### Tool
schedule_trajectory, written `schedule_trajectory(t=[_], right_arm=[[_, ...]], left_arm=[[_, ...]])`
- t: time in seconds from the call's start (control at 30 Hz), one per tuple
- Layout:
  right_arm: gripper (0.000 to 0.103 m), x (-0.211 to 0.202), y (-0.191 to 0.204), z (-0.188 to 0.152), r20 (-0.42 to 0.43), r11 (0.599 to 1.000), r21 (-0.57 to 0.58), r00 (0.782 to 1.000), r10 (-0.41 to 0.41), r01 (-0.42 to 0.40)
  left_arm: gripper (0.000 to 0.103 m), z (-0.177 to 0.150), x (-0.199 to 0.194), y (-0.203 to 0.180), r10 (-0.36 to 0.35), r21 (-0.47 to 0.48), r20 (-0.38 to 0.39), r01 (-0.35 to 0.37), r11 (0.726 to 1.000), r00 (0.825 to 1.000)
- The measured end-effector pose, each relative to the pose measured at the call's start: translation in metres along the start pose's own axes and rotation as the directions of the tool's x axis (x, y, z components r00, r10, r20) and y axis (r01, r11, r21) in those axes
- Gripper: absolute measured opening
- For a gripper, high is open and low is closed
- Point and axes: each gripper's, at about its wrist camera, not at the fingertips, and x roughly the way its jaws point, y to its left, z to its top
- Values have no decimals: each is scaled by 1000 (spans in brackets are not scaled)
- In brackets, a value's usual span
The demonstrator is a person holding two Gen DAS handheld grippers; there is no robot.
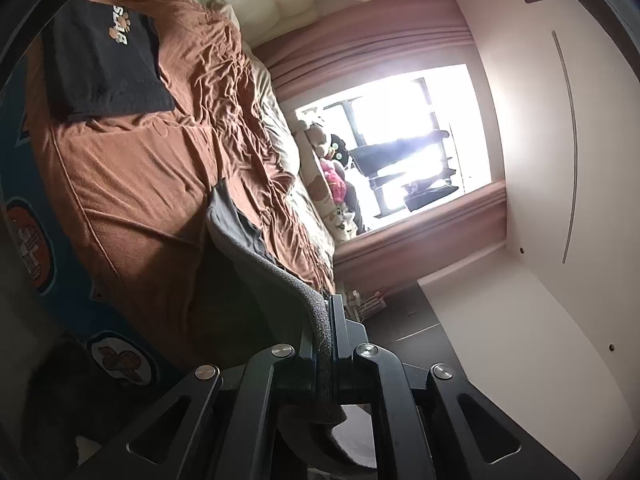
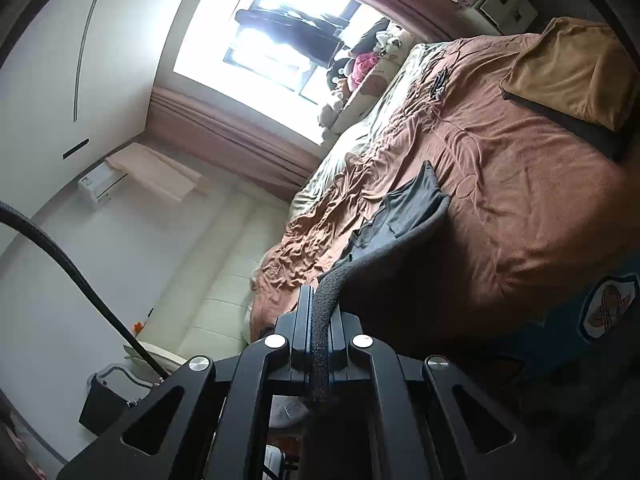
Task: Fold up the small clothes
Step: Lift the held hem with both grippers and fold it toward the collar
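1. Bedroom all around you — a big bed with a brown blanket [image 1: 132, 168] fills the space, and a bright window [image 1: 404, 132] sits behind it.
2. Your left gripper [image 1: 326, 312] is clamped tight on a rolled edge of a small grey garment [image 1: 240, 236]. No gap shows between the jaws.
3. Your right gripper [image 2: 320, 312] is pinched shut on another edge of the same grey garment [image 2: 404, 216].
4. Part of the cloth hangs between your two hands, and the far part lies on the blanket near the middle of the bed.
5. It looks soft, thin and light — it sags and bunches where you pinch it. It will likely flop, not stay stiff.
6. You should hold it by the edge or the corners, as you do now. A grip in the middle would likely make it crumple.
7. A folded black shirt [image 1: 108, 64] with a paw print lies farther up the bed, well apart from your cloth.
8. A folded tan cloth [image 2: 576, 72] rests on something dark near the other side, also well apart.
9. Pull gently so the grey cloth spreads flat before you fold it.
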Motion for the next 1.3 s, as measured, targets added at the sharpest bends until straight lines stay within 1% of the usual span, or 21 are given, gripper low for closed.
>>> schedule_trajectory(t=[0.13,0.23,0.43,0.7,0.93,1.13,1.3], right_arm=[[2,4,-9,1,-7,1000,14,1000,-10,10],[2,9,-15,7,-12,999,30,1000,-16,16],[2,37,-19,29,-30,998,53,999,-40,42],[2,88,-17,71,-39,996,60,997,-67,70],[2,136,-26,104,-59,994,53,994,-91,94],[2,172,-35,126,-89,990,59,988,-125,131],[2,202,-41,142,-119,985,46,980,-158,165]], left_arm=[[4,-1,4,8,6,-11,-5,-6,1000,1000],[4,3,14,13,24,-24,-11,-24,999,1000],[4,16,35,13,44,-27,-19,-45,999,999],[4,46,84,19,99,-36,-16,-100,994,995],[4,69,129,23,143,-37,-23,-144,989,989],[4,85,169,32,189,-36,-41,-190,981,981],[4,96,202,45,235,-35,-59,-238,971,970]])
